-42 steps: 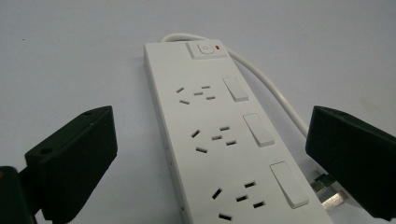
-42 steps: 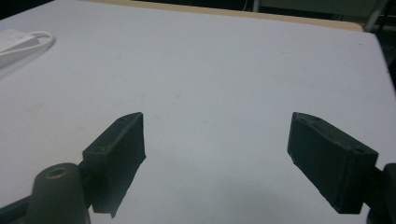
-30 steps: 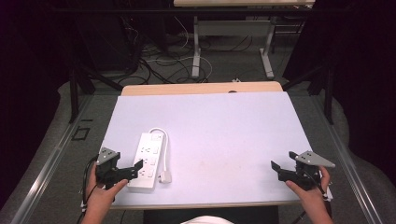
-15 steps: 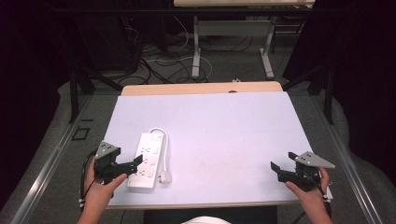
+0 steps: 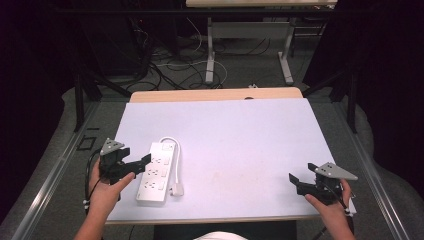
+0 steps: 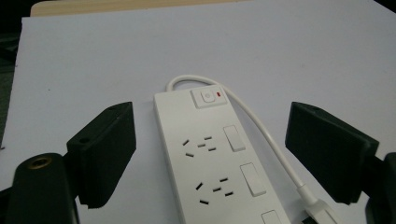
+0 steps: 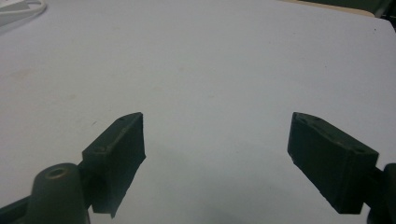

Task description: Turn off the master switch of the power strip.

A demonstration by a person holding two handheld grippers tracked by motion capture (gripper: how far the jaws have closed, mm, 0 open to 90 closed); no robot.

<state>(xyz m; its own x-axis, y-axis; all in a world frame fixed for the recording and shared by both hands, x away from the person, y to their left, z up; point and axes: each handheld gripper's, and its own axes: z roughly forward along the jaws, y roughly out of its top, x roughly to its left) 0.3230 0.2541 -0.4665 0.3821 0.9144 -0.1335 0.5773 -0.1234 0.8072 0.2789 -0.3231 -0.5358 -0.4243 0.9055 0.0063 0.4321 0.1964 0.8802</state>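
My left gripper [image 6: 210, 154] is spread wide, straddling the power strip [image 5: 156, 172] at the near-left of the table [image 5: 240, 140]. Right gripper [image 7: 231, 158] released, empty, near-right. Risk: closing catches the cord [image 6: 261, 126] and drags the strip askew.

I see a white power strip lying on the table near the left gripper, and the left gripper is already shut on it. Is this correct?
Not quite. The white power strip does lie on the table near the left gripper, but that gripper is open, not shut on it. The left gripper view shows its jaws spread wide on either side of the strip, touching nothing.
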